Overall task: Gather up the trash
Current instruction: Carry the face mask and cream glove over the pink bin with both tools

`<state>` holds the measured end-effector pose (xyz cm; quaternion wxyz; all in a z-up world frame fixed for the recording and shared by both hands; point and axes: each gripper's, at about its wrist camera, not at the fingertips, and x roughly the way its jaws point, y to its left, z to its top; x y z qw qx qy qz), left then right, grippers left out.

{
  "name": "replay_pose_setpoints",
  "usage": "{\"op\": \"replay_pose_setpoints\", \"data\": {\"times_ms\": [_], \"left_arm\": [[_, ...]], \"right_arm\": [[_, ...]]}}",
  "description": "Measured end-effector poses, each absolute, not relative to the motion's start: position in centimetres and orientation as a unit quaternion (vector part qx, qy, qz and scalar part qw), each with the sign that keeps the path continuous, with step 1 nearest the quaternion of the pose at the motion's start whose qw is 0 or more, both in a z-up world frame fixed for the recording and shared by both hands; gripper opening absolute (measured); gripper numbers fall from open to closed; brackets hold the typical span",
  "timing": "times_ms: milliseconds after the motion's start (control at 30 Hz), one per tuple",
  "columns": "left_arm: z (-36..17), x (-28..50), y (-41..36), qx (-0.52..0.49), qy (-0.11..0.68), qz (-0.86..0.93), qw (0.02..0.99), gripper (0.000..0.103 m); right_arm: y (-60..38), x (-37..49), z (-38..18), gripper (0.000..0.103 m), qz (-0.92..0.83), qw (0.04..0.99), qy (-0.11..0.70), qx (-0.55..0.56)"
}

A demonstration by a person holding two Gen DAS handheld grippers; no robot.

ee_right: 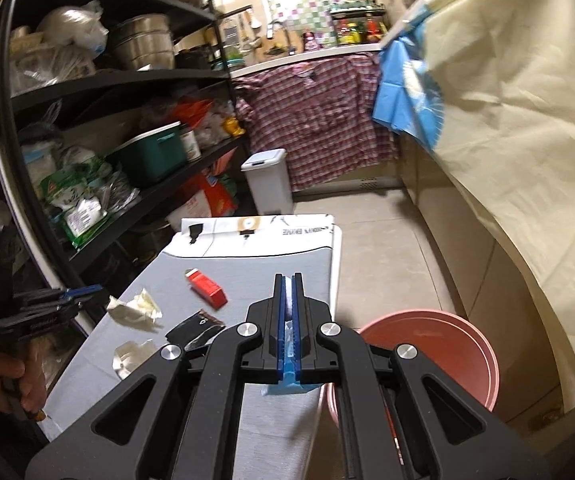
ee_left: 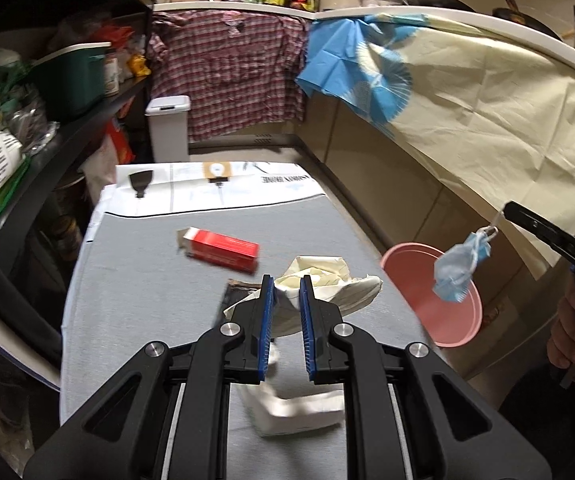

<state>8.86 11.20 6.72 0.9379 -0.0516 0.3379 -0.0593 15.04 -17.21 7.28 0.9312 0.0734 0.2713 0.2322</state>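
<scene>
On the grey bench [ee_left: 135, 280] lies a red box [ee_left: 221, 249]; left gripper [ee_left: 286, 300] narrow, pinching crumpled cream paper [ee_left: 327, 284]. Right gripper [ee_right: 288, 300] clamped on a blue face mask [ee_left: 461, 267], above the pink bucket [ee_left: 423, 292] beside the bench.

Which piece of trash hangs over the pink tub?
The blue mask, held by the right gripper. The red box and cream paper are over the table.
</scene>
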Motion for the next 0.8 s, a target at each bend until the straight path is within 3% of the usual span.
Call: {"op": "replay_pose_setpoints", "data": {"times_ms": [800], "left_arm": [[6.3,14.8,-2.3,-0.038,0.345,-0.125,0.930,0.014]], "right_arm": [[-26.1,17.5,3.0,0.003,0.138,0.940,0.298,0.091]]}}
